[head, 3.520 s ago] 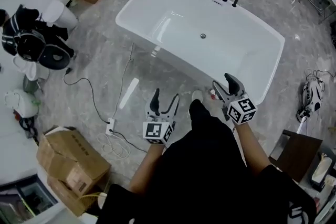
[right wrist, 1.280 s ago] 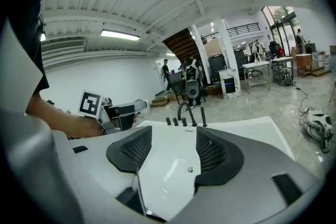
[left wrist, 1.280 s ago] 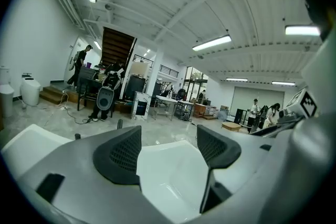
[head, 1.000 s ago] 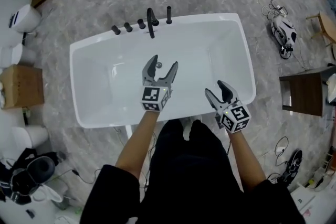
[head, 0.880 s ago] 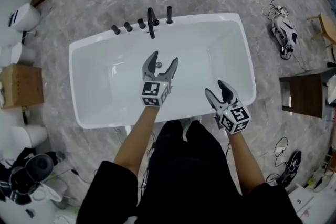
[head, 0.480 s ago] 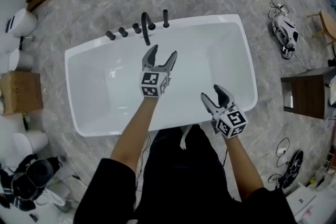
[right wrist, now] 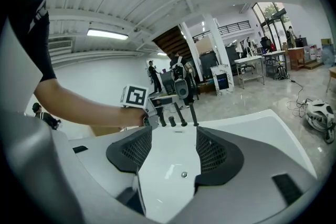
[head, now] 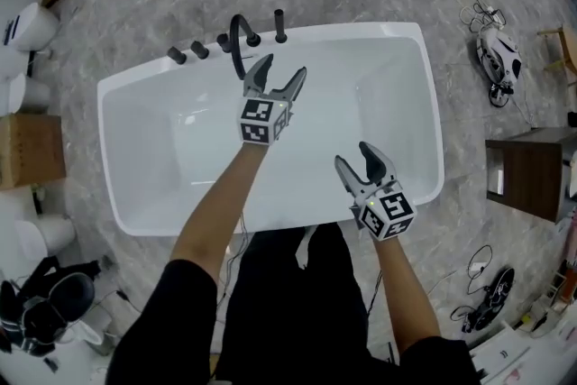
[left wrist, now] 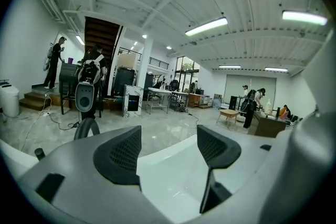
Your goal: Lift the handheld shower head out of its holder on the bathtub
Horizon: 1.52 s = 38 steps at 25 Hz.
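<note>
The white bathtub (head: 144,212) lies crosswise below me, with black fittings along its far rim. The handheld shower head (head: 279,21) stands upright in its holder at the right end of that row, next to the arched spout (head: 237,41). My left gripper (head: 281,72) hovers open over the tub just short of the spout and shower head, touching neither. My right gripper (head: 356,160) is open and empty above the tub's near right part. In the right gripper view the shower head (right wrist: 193,113) stands beyond the open right gripper (right wrist: 173,136). The left gripper (left wrist: 168,136) shows the spout (left wrist: 86,127) only.
Three black knobs (head: 198,50) stand left of the spout. A cardboard box (head: 27,149) and white toilets (head: 22,22) are on the floor at left. A dark wooden stool (head: 527,171) and a floor device (head: 499,59) are at right. Cables cross the floor.
The person has come round to face the tub's long side. My left gripper has reached forward to the fittings on the far rim. My right gripper has stayed low and open.
</note>
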Motion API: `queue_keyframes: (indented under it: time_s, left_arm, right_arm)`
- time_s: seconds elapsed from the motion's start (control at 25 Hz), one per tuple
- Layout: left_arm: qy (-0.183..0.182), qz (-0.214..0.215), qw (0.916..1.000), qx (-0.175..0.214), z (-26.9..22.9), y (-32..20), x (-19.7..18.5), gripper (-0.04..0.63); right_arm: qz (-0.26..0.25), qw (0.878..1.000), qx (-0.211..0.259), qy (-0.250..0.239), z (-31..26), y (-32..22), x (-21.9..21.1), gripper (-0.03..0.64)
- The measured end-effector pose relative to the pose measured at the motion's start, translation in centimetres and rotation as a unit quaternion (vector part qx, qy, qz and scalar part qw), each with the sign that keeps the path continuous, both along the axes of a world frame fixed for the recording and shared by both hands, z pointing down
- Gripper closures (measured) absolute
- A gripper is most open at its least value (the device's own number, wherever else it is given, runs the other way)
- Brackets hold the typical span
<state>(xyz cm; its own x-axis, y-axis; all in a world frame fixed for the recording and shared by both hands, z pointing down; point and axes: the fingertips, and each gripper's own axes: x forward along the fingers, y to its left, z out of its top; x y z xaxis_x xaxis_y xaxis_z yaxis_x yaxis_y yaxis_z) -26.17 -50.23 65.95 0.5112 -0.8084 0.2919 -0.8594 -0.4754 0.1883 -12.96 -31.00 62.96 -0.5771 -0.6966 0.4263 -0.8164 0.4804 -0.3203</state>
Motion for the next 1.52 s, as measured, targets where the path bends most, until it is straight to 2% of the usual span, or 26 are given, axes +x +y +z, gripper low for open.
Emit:
queue_keyframes:
  time_s: [0.4,0.64,0.84,1.2,1.52]
  left_arm:
    - [-0.006,-0.032,0.9994,-0.008,5.4,-6.3,-0.7,0.287]
    - [-0.027,-0.028,0.9992,-0.006,8.8,-8.3,-0.7,0.287]
    - [-0.028,-0.037,0.9988,-0.016,10.8,-9.9,-0.7,0.287]
    - [-0.031,-0.053,0.998,-0.017,11.9,-13.3,-2.0,0.287]
    - [-0.043,-0.054,0.9972,-0.028,14.1,-15.9,-3.4,0.287]
  right_arm:
    - [-0.008,0.999,-0.035,0.004,5.4,-1.2,-1.2,0.385]
    - [-0.012,1.0,-0.022,0.001,6.6,-3.5,-1.4,0.385]
    - [0.001,1.0,-0.03,-0.005,8.1,-3.1,-0.1,0.385]
    - [-0.015,1.0,-0.009,0.026,8.2,-5.1,2.1,0.385]
    - [-0.032,0.999,-0.01,0.037,8.9,-4.9,1.8,0.385]
